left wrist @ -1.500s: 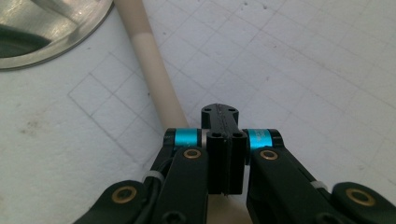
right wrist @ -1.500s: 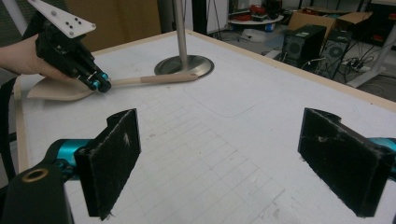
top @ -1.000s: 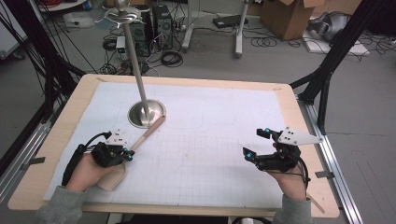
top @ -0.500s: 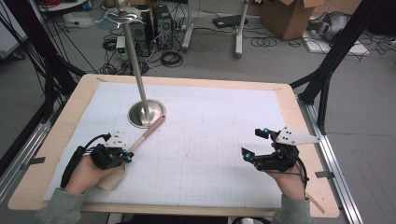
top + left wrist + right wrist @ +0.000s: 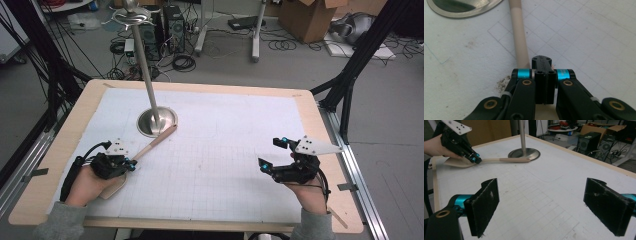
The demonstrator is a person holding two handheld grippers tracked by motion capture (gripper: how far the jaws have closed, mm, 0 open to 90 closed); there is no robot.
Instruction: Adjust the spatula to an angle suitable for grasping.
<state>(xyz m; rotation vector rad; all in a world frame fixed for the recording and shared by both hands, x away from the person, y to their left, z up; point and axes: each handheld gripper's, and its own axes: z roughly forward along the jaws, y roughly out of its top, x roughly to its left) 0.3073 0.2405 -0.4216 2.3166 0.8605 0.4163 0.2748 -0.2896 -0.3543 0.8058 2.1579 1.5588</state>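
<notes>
High view first: the table (image 5: 60,150), a pale gridded sheet in a wooden border, carries a metal stand (image 5: 156,121) at its far left, a round steel base with a tall pole rising from it. A wooden spatula (image 5: 150,145) lies flat on the sheet, the tip of its handle touching the base's rim and its broad blade back under the person's left hand; lying this way, the handle offers a slim, easy place to grasp. The left gripper (image 5: 131,164) rests low on the table, pointing along the handle toward the stand, its jaws closed on the handle where it meets the blade, probably ready to lift. The right gripper (image 5: 272,156) hovers well apart at the table's right side, angled toward the spatula, its jaws wide open and empty, seemingly waiting.
</notes>
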